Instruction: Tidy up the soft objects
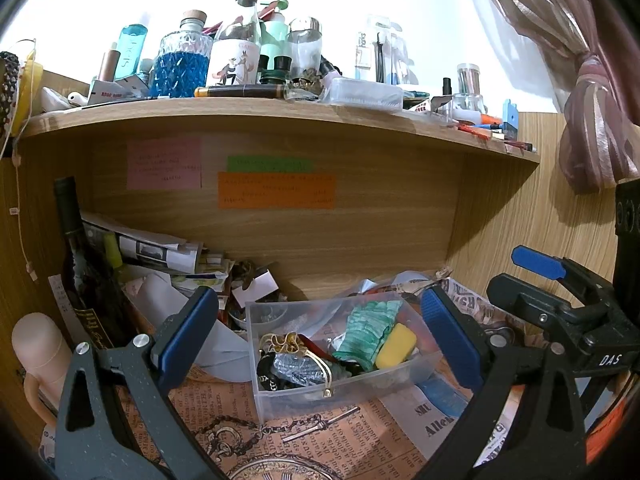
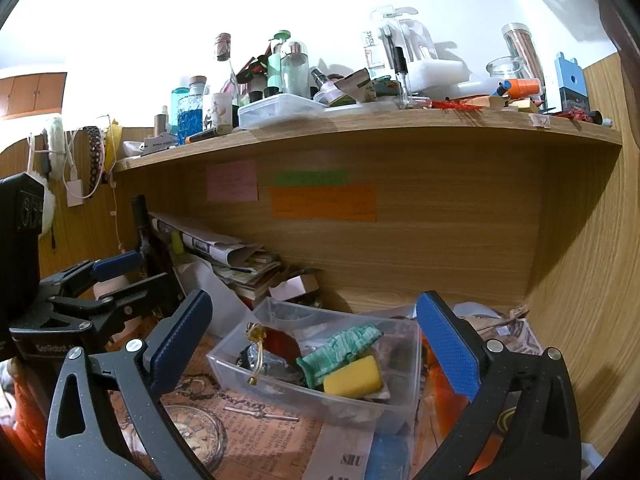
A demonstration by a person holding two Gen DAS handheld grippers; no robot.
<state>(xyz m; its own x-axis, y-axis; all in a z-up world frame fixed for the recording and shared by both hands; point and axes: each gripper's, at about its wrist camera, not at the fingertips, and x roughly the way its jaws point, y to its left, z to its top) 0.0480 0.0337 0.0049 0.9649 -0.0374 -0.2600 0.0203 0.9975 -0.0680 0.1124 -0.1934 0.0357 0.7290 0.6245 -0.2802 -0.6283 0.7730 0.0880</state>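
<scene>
Yellow sponge & green cloth are kept in the clear bin, prob so soft stuff stays together. Fingers on both grippers, left & right, are spread apart, nothing held.

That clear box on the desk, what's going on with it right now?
A person holds a gripper in each hand over a cluttered desk nook. The clear plastic box already holds a yellow sponge, a green cloth and some trinkets. The right gripper is wide open around nothing, and the left gripper is open too. Neither touches the box.
</scene>
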